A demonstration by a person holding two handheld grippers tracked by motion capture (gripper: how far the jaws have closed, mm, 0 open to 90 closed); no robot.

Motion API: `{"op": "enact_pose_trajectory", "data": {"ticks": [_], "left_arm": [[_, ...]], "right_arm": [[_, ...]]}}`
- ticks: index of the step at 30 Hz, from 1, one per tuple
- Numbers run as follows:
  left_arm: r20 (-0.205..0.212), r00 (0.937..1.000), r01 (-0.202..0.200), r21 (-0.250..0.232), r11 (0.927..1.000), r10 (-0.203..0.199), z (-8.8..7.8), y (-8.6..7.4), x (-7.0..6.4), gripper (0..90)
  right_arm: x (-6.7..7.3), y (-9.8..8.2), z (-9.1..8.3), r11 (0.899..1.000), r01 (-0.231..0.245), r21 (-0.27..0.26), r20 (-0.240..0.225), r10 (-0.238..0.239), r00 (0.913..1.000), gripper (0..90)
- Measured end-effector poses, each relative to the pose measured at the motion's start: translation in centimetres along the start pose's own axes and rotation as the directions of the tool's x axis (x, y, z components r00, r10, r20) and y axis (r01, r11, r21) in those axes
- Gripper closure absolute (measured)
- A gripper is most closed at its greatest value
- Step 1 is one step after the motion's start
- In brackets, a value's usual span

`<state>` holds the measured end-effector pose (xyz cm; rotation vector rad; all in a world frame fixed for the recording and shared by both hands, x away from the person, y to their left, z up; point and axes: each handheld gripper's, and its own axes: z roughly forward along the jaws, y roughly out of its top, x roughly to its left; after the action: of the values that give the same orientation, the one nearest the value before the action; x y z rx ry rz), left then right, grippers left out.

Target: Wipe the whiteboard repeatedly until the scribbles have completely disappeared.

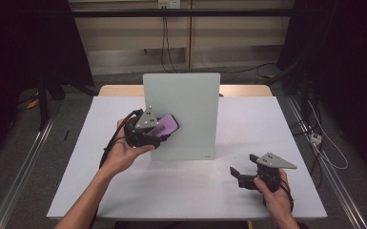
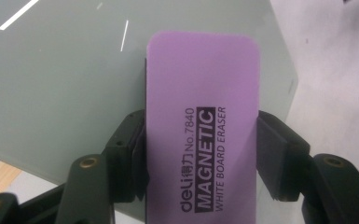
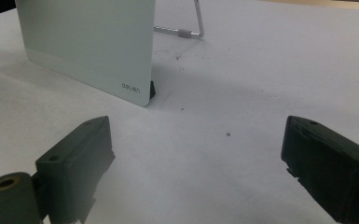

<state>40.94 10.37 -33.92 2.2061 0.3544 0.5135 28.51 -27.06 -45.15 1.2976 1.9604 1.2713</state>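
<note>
A purple whiteboard eraser (image 2: 203,130) printed "MAGNETIC WHITE BOARD ERASER" sits between the jaws of my left gripper (image 2: 200,158), which is shut on its two long sides. In the high view the left gripper (image 1: 155,131) holds the eraser (image 1: 167,126) flat against the left part of a pale green glass board (image 1: 190,105) that stands upright on the table. My right gripper (image 1: 243,167) rests low near the table's front right, open, with nothing between its jaws (image 3: 196,163). The board's lower corner (image 3: 98,42) shows ahead of it.
The board leans on a metal wire stand (image 3: 193,28) behind it. The white table (image 1: 181,186) has bare surface in front of the board and to the right. Cables and dark stands lie on the floor around the table.
</note>
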Motion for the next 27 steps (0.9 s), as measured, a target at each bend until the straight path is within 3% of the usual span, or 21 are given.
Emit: {"op": "enact_pose_trajectory", "data": {"ticks": [7, 16, 21, 27], "left_arm": [[-0.014, 0.9998, 0.012, -0.034, 0.9993, -0.013, -0.2, 1.4, 0.6, 40.8], [-0.02, 0.9997, -0.015, -0.044, 0.9989, 0.014, -0.1, 3.5, 1.2, 40.8], [-0.008, 0.9996, -0.027, -0.042, 0.9987, 0.027, 0.5, 3.4, 0.7, 40.8], [0.039, 0.9953, -0.09, 0.028, 0.9955, 0.089, 2.5, 2.6, -1.5, 40.8]], "right_arm": [[0.0, 0.0, 0.0, 1.0, 0.003, 0.0, -0.001, -0.003, 1.0, 8.9], [0.0, 0.0, 0.0, 1.0, 0.003, 0.0, -0.002, -0.003, 1.0, 8.9], [0.0, 0.0, 0.0, 1.0, 0.003, 0.0, -0.005, -0.003, 1.0, 8.9], [0.0, 0.0, -0.1, 1.0, 0.004, 0.001, -0.007, -0.004, 1.0, 8.9]]}}
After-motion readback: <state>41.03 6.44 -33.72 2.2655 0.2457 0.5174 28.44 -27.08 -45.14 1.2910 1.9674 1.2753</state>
